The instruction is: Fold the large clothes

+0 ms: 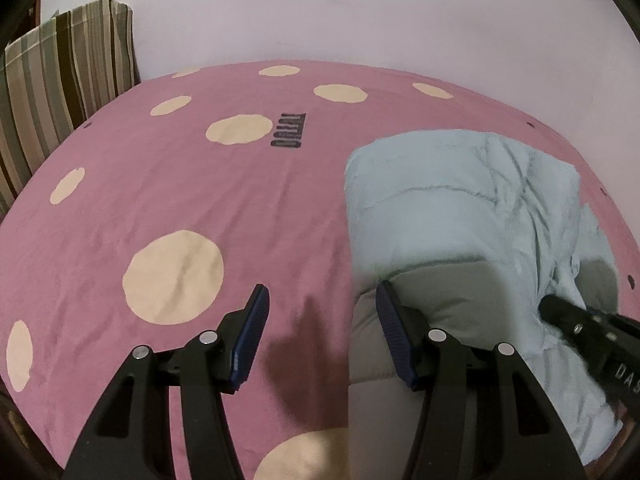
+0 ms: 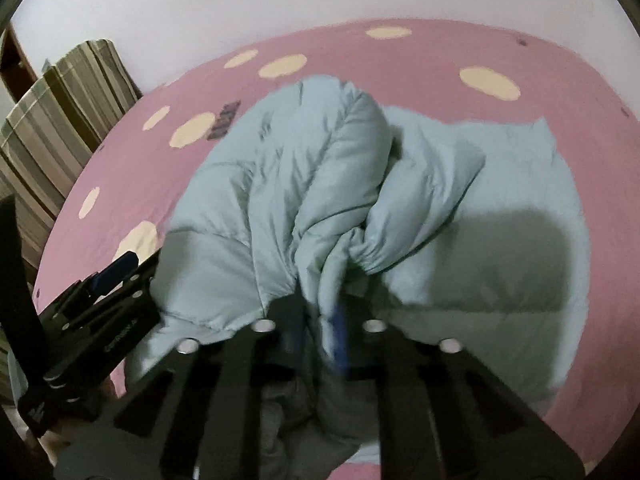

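A pale blue puffer jacket (image 1: 460, 200) lies bunched on the pink dotted bed sheet (image 1: 200, 184). My left gripper (image 1: 323, 286) hovers open over the sheet at the jacket's left edge; its right finger (image 1: 390, 316) overlaps the jacket's shaded near part, and nothing is pinched. In the right wrist view my right gripper (image 2: 334, 316) is shut on a gathered fold of the jacket (image 2: 280, 184), the fabric rising in a ridge away from the jaws. The left gripper (image 2: 120, 270) shows at the left of that view, and the right gripper (image 1: 546, 308) pokes into the jacket at the right of the left wrist view.
Striped cushions (image 1: 60, 80) stand against the white wall (image 1: 360, 12) at the bed's far left corner. Dark lettering (image 1: 288, 130) is printed on the sheet beyond the jacket. Bare sheet spreads to the left of the jacket.
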Demonstrator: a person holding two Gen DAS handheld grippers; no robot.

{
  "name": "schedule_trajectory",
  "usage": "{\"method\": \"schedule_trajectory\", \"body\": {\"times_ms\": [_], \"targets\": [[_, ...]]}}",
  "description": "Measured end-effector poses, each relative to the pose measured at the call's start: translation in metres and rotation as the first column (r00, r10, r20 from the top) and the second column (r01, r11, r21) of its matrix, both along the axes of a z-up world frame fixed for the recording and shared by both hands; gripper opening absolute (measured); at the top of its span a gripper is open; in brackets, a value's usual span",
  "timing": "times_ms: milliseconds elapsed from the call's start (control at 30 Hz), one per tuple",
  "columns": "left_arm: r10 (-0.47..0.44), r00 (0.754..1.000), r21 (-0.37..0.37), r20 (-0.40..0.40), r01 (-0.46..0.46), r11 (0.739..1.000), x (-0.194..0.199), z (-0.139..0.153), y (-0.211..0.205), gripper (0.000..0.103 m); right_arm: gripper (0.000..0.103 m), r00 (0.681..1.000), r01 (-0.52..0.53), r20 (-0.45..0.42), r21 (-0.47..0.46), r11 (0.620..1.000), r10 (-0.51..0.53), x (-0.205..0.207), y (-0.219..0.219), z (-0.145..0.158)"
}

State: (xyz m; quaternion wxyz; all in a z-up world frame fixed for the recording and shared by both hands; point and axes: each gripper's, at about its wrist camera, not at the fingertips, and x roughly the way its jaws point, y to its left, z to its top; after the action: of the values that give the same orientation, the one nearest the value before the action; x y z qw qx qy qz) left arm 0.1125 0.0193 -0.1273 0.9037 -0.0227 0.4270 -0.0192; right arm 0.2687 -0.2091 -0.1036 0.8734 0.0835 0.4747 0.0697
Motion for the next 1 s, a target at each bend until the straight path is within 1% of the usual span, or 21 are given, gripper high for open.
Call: {"method": "schedule_trajectory", "body": {"times_ms": [133,200,267,367,433,500,533,600,633,700,733,767,867,1000], "targets": [[-0.039,0.998,-0.046,0.039,0.041,0.998,-0.003,0.022,-0.009,0.056,0.005,0.996,0.032,0.087,-0.016,0.999,-0.03,-0.007,-0.021,0.028],[-0.074,0.996,-0.046,0.054,0.076,0.996,-0.003,0.028,-0.02,0.056,0.003,0.991,0.064,0.117,-0.039,0.997,-0.059,-0.012,-0.039,0.037],[-0.111,0.992,-0.036,0.055,0.113,0.993,-0.001,0.03,-0.035,0.056,0.001,0.988,0.096,0.126,-0.06,0.994,-0.088,-0.016,-0.056,0.039],[-0.157,0.987,-0.017,0.044,0.158,0.987,0.001,0.026,-0.058,0.056,0.001,0.987,0.138,0.095,-0.066,0.988,-0.132,-0.022,-0.082,0.027],[-0.177,0.984,0.011,0.033,0.177,0.984,0.003,0.019,-0.073,0.056,0.0,0.987,0.153,0.05,-0.061,0.986,-0.15,-0.022,-0.095,0.01],[-0.195,0.981,0.005,0.005,0.195,0.981,0.006,0.011,-0.08,0.056,0.0,0.987,0.161,0.008,-0.03,0.986,-0.161,-0.022,-0.106,-0.007],[-0.198,0.98,0.0,-0.009,0.198,0.98,0.007,0.006,-0.081,0.056,0.001,0.986,0.166,0.003,-0.008,0.986,-0.166,-0.023,-0.111,-0.012],[-0.192,0.981,0.01,-0.018,0.192,0.981,0.007,0.001,-0.082,0.056,0.002,0.986,0.168,0.01,0.027,0.985,-0.168,-0.024,-0.115,-0.009],[-0.191,0.981,0.013,-0.019,0.191,0.981,0.007,0.0,-0.082,0.056,0.005,0.985,0.169,0.015,0.041,0.985,-0.17,-0.024,-0.116,-0.006],[-0.189,0.982,0.005,-0.025,0.189,0.982,0.009,0.0,-0.081,0.056,0.014,0.984,0.171,0.042,0.062,0.983,-0.174,-0.023,-0.117,0.004],[-0.188,0.982,0.003,-0.028,0.188,0.982,0.009,-0.001,-0.08,0.056,0.026,0.984,0.17,0.052,0.066,0.983,-0.173,-0.023,-0.117,0.009],[-0.186,0.982,0.003,-0.028,0.186,0.982,0.009,-0.001,-0.08,0.056,0.032,0.983,0.168,0.067,0.069,0.983,-0.173,-0.022,-0.115,0.014],[-0.182,0.983,0.007,-0.027,0.182,0.983,0.009,-0.002,-0.081,0.056,0.032,0.985,0.145,0.079,0.069,0.987,-0.151,-0.018,-0.105,0.021],[-0.18,0.983,0.003,-0.029,0.181,0.984,0.008,-0.002,-0.082,0.056,0.034,0.99,0.129,0.049,0.071,0.989,-0.132,-0.011,-0.094,0.015]]}}
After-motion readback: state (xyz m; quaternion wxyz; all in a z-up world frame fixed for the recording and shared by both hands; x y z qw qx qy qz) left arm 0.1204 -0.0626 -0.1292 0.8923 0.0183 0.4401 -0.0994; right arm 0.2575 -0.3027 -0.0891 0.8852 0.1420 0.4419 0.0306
